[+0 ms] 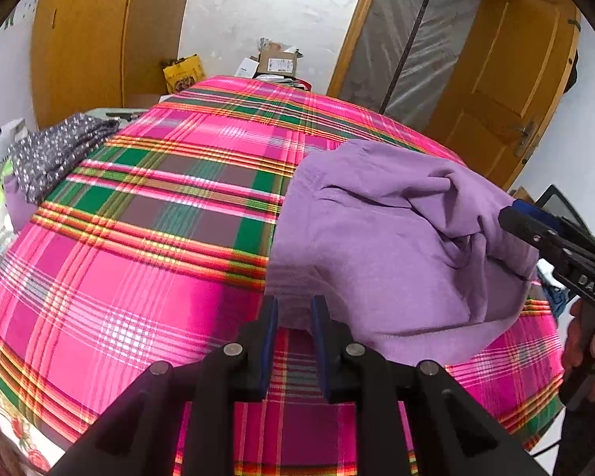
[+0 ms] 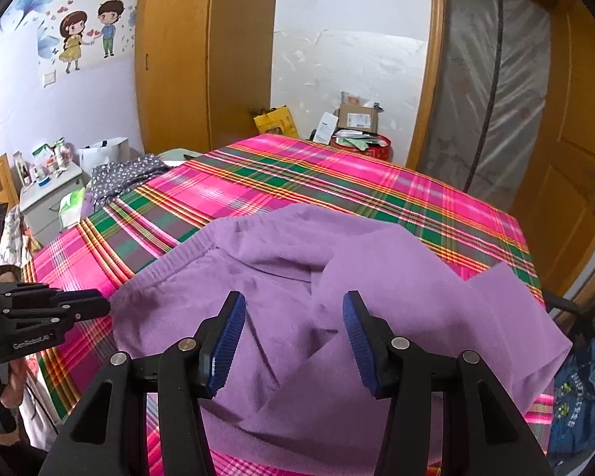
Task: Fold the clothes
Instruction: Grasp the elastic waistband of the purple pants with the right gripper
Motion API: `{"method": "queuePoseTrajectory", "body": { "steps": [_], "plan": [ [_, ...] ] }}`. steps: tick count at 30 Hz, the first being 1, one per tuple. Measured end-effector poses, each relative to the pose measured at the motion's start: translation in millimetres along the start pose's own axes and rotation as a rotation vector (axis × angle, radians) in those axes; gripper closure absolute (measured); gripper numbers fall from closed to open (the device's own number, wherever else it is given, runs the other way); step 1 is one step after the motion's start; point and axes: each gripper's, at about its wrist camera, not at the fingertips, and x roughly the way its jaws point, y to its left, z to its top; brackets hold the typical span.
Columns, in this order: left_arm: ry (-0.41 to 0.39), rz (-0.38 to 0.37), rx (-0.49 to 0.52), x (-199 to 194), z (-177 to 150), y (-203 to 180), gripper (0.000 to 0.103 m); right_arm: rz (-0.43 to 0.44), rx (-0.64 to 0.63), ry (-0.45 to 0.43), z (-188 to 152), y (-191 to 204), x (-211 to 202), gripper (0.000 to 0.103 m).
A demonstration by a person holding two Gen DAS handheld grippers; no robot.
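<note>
A purple garment (image 1: 396, 246) (image 2: 337, 277) lies rumpled on the near right part of a pink plaid bed sheet (image 1: 139, 277) (image 2: 337, 182). Its elastic waistband runs along the left edge in the right wrist view. My left gripper (image 1: 294, 309) (image 2: 107, 305) sits at the garment's near left corner. Its blue pads stand a little apart; the cloth's corner shows in the gap, and nothing is pinched. My right gripper (image 2: 293, 305) (image 1: 509, 214) is wide open above the garment's folds on the right side, with no cloth between its pads.
A grey dotted garment (image 1: 55, 150) (image 2: 127, 174) lies at the bed's left edge. Boxes (image 2: 357, 119) and a yellow bag (image 2: 277, 121) stand beyond the far end. A nightstand (image 2: 47, 190) is left, denim cloth (image 2: 579, 388) hangs right, wooden doors behind.
</note>
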Motion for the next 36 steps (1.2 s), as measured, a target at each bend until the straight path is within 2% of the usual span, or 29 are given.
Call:
{"method": "queuePoseTrajectory", "body": {
  "steps": [11, 18, 22, 27, 31, 36],
  "plan": [
    [0.048, -0.108, -0.149, 8, -4, 21, 0.085, -0.003, -0.013, 0.001, 17, -11, 20, 0.05],
    [0.062, -0.106, -0.175, 17, 1, 28, 0.085, 0.057, -0.062, 0.024, 59, -17, 51, 0.049],
    [0.057, -0.104, -0.178, 19, 7, 34, 0.083, 0.126, -0.105, 0.09, 94, -21, 87, 0.049],
    [0.076, -0.14, -0.178, 25, 9, 36, 0.081, 0.22, -0.138, 0.241, 123, -27, 149, 0.048],
    [0.085, -0.164, -0.184, 30, 12, 39, 0.078, 0.283, -0.114, 0.355, 127, -38, 193, 0.048],
    [0.095, -0.2, -0.174, 37, 15, 39, 0.078, 0.318, -0.089, 0.456, 119, -37, 228, 0.048]
  ]
}}
